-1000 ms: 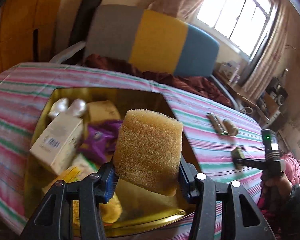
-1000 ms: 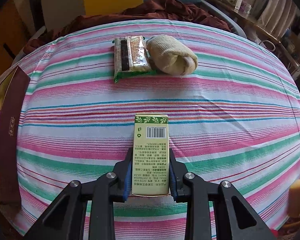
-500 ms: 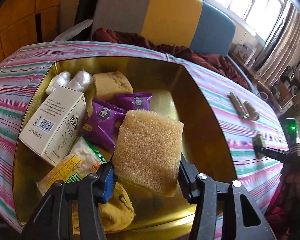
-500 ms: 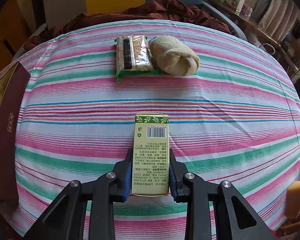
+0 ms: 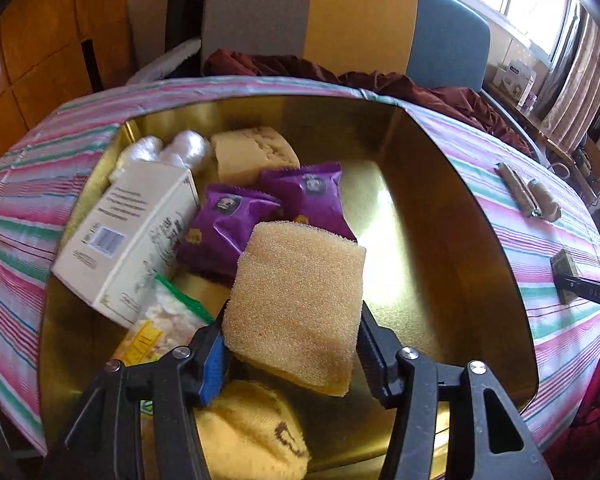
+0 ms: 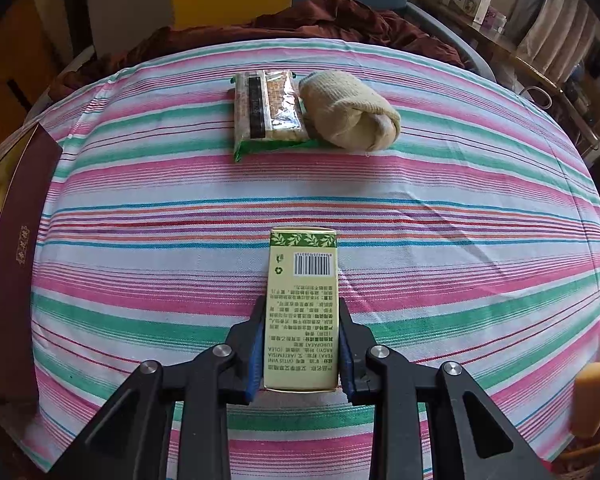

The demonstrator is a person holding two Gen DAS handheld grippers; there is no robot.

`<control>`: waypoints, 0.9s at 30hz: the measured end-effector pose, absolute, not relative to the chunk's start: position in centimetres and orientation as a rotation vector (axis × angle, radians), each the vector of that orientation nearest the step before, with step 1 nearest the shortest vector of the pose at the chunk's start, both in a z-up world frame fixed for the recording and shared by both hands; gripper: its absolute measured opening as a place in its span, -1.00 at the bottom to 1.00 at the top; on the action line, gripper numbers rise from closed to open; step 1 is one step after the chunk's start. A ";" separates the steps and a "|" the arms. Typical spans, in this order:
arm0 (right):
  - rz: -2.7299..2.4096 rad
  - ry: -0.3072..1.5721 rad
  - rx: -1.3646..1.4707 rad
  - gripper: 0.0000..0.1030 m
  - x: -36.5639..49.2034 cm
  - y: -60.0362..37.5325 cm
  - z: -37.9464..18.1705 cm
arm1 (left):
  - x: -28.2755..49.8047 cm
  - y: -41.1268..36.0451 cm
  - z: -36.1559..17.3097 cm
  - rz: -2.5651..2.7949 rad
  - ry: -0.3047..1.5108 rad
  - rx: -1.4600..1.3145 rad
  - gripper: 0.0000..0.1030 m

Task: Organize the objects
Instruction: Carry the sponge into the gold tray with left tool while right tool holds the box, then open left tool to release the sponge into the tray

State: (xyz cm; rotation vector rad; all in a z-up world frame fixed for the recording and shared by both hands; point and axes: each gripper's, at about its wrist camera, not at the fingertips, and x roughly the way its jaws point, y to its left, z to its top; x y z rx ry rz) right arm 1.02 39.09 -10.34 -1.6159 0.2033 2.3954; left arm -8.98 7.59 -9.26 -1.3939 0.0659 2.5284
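Observation:
My left gripper (image 5: 290, 344) hangs over the open gold-lined box (image 5: 460, 248) with a tan sponge (image 5: 300, 296) between its pads. Its jaws are opening, and both pads still touch the sponge's sides. In the box lie a white carton (image 5: 128, 236), two purple packets (image 5: 236, 224), another sponge (image 5: 252, 152), a yellow sock (image 5: 252, 436) and a snack bag (image 5: 160, 320). My right gripper (image 6: 302, 344) is shut on a green carton (image 6: 302, 292) that rests on the striped cloth. A snack packet (image 6: 268, 112) and a rolled beige sock (image 6: 348, 110) lie further back.
The box's maroon outer wall (image 6: 16, 264) stands at the left edge of the right wrist view. A striped tablecloth (image 6: 460, 200) covers the round table. Behind it are a dark red cloth (image 5: 380, 80) and a grey, yellow and blue chair back (image 5: 340, 28).
My left gripper has tipped downward and sunk closer to the box, bringing the sponge lower over its contents. The sponge looks wider between the jaws. The right gripper and green carton have stayed put.

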 end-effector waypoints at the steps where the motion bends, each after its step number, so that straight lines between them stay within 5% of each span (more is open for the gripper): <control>1: 2.395 0.202 -1.616 -0.41 1.0 39.0 -10.3 | -8.7 7.5 -9.0 2.542 0.071 -1.378 0.10; 27: 2.398 0.150 -1.605 -0.41 1.7 37.4 -11.0 | -4.4 4.2 -2.3 2.706 0.070 -1.104 0.13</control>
